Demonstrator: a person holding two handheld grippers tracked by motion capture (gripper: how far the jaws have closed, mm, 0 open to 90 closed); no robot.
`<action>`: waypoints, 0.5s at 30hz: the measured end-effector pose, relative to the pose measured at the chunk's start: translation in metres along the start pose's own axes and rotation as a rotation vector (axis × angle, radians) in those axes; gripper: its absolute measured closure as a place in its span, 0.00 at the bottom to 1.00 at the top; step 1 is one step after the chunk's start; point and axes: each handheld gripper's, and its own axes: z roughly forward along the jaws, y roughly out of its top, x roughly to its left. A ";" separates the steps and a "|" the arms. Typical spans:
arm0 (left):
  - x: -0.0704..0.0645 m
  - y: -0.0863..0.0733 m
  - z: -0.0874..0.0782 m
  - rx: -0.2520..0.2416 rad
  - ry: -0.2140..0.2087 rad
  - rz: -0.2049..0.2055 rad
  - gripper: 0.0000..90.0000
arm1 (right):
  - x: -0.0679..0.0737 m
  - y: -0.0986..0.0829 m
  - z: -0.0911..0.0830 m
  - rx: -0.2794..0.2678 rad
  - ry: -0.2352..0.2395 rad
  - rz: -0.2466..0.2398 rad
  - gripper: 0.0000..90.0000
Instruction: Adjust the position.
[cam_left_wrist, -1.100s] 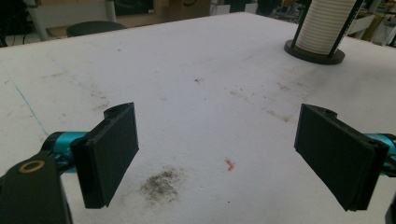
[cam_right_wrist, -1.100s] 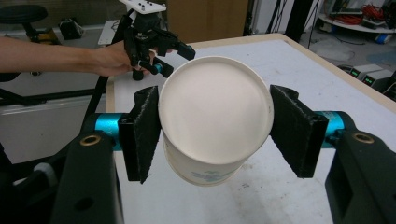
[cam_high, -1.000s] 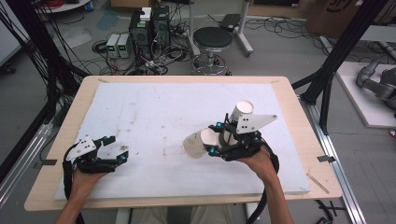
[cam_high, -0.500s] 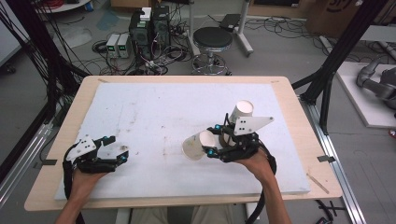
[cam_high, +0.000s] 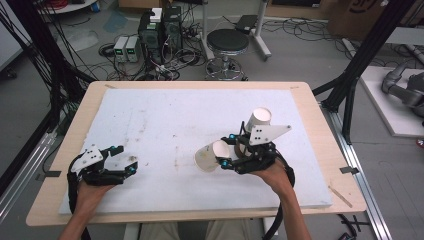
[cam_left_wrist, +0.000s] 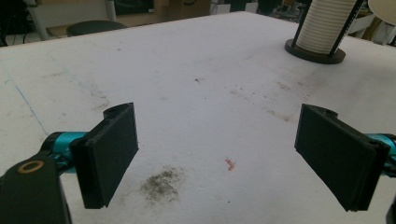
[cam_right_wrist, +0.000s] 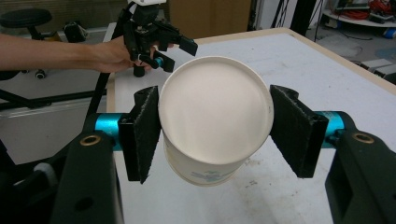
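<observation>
Gripping a white paper cup (cam_high: 210, 156) between its two black jaws, the right tool (cam_high: 226, 152) sits over the right half of the white tabletop (cam_high: 165, 120), held by the person's right hand (cam_high: 272, 175). In the right gripper view the cup (cam_right_wrist: 212, 119) lies on its side with its flat base toward the camera, and both jaw pads press its wall from opposite sides; faint print shows on the lower wall. In the high view the cup's open mouth faces left, and whether it touches the tabletop cannot be told. A second paper cup (cam_high: 259, 120) shows just beyond the right tool, partly behind its grey plate.

The left tool (cam_high: 125, 160) rests low at the near left of the tabletop, in the left hand (cam_high: 92, 192). In the left gripper view its jaws stand spread wide with nothing between them, above a dark smudge (cam_left_wrist: 161, 184) and a small red fleck (cam_left_wrist: 229, 164). A stack of cups in a black holder (cam_left_wrist: 322, 28) stands at the far right of that view.
</observation>
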 end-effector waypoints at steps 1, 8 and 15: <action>0.000 0.000 0.000 -0.001 -0.001 -0.002 0.15 | 0.000 0.000 0.000 -0.001 -0.001 0.003 0.42; 0.002 0.000 -0.001 -0.009 -0.009 -0.014 0.11 | -0.002 -0.002 0.001 0.001 0.003 0.006 0.42; 0.005 0.004 -0.004 -0.034 -0.031 -0.024 0.08 | -0.002 0.000 0.003 0.002 0.013 0.005 0.42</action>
